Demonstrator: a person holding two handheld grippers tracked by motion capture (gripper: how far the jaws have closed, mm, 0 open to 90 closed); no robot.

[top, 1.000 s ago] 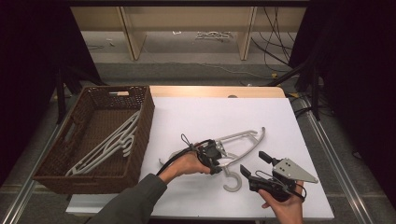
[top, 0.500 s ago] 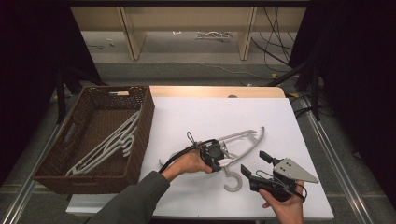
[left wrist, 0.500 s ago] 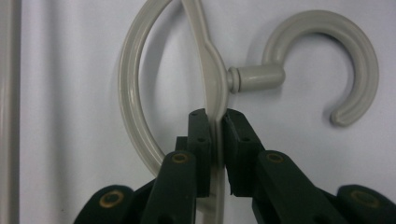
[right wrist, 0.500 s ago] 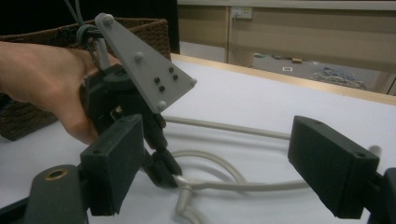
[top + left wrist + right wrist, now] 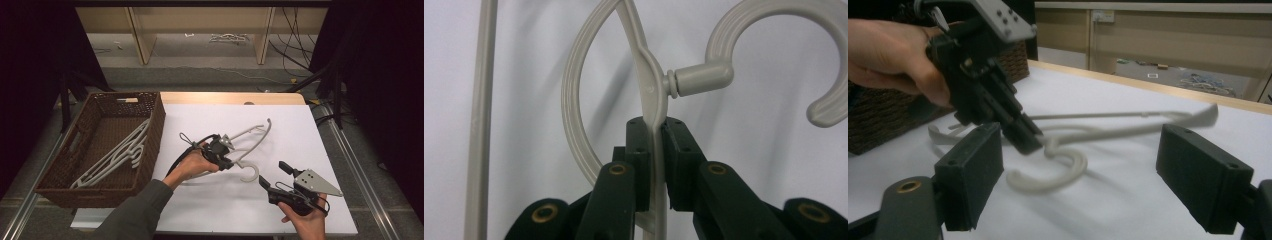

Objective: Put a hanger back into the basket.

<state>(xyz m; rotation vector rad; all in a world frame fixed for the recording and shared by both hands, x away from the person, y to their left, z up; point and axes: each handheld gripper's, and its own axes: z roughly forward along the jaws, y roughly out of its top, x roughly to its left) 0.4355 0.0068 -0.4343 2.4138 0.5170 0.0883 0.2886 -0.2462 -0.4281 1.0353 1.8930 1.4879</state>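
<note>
A pale grey plastic hanger [image 5: 257, 132] lies across the white table top, its hook [image 5: 250, 173] pointing toward me. My left gripper [image 5: 227, 156] is shut on the hanger's neck just below the hook. In the left gripper view the pads [image 5: 640, 145] pinch the thin neck of the hanger [image 5: 648, 75] from both sides. The right gripper view shows that end tilted up off the sheet, with the hook [image 5: 1048, 177] hanging under the left gripper [image 5: 1029, 142]. My right gripper [image 5: 273, 174] rests near the front right, open and with nothing between its jaws, aimed at the hook.
A brown wicker basket [image 5: 152, 135] stands at the left of the table and holds several grey hangers [image 5: 117, 156]. The white sheet [image 5: 300, 125] ends at a wooden table edge [image 5: 225, 97] at the back. A shelf unit [image 5: 140, 35] stands beyond.
My left gripper has risen a little with the hanger's neck in its jaws, so the hook end has come off the sheet. The right gripper has stayed where it was.
</note>
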